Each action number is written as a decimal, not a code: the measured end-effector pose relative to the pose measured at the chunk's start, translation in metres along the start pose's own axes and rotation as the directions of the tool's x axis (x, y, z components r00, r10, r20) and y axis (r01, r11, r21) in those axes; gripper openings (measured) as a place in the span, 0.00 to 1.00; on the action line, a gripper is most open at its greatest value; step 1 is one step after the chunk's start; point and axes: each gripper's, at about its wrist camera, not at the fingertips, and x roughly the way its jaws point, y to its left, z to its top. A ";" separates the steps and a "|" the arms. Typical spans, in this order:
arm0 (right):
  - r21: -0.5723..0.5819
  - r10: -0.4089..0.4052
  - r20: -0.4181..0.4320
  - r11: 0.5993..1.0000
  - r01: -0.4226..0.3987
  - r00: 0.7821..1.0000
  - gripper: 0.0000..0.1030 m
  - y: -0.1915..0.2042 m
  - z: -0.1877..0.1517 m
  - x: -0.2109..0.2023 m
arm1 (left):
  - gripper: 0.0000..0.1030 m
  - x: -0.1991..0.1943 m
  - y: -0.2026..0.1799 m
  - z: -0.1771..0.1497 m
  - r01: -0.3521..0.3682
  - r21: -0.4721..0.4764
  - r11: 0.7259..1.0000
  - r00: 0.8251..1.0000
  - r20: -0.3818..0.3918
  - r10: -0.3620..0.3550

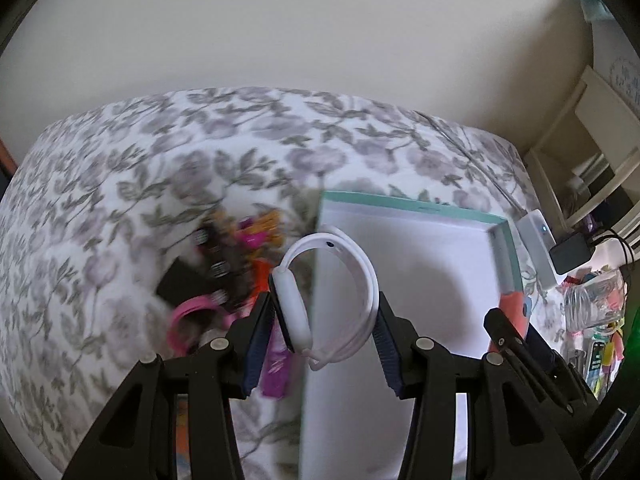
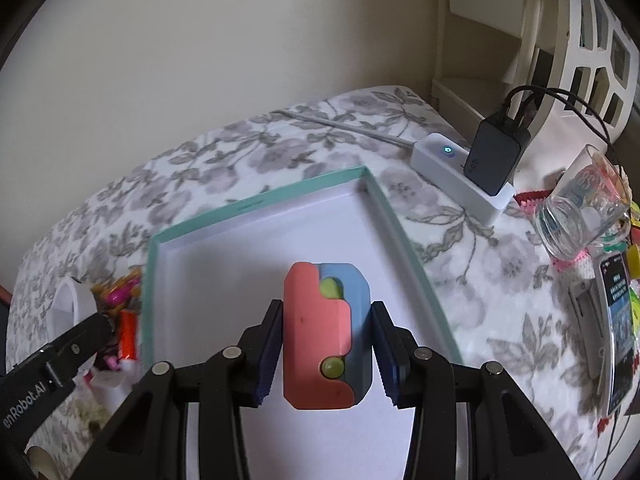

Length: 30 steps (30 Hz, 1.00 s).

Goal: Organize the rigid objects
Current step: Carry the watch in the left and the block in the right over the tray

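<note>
At the lower centre of the left wrist view, your left gripper (image 1: pixel 324 320) is clamped on a white plastic wristband with an oval face (image 1: pixel 316 292); its blue pads press both sides of the band. You hold it just over the left wall of the shallow white cardboard box with a teal rim (image 1: pixel 416 206), which lies on the bed with the grey flower-pattern cover (image 1: pixel 120 184). Left of the box, in the blurred middle of the frame, is a heap of small things: a pink ring-shaped band (image 1: pixel 196 312), a black flat piece (image 1: pixel 180 284) and orange and magenta items that I cannot tell apart.

At the lower centre of the right wrist view, your right gripper (image 2: pixel 324 344) is clamped on a pink and blue plastic block with two yellow-green round buttons (image 2: pixel 320 336), and it is held above the white floor of the same box (image 2: pixel 256 208). At the upper right, beside the box, a white power strip with a blue light (image 2: pixel 460 168) carries a black charger (image 2: pixel 494 156). Further right a clear glass jar (image 2: pixel 580 216) lies tilted, near a phone (image 2: pixel 620 332).
</note>
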 end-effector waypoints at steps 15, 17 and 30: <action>-0.017 -0.017 -0.026 1.000 0.016 1.000 0.44 -0.011 0.022 0.047 | 0.49 0.055 -0.031 0.005 -0.057 0.070 0.996 0.998 -0.024 0.058; -0.012 -0.018 -0.038 1.000 0.018 0.999 0.44 -0.013 0.021 0.051 | 0.49 0.056 -0.033 0.003 -0.034 0.071 0.997 0.999 -0.038 0.037; -0.008 -0.031 -0.102 1.000 0.030 0.994 0.44 -0.020 0.016 0.061 | 0.49 0.071 -0.044 -0.007 -0.029 0.109 0.994 0.994 -0.097 0.039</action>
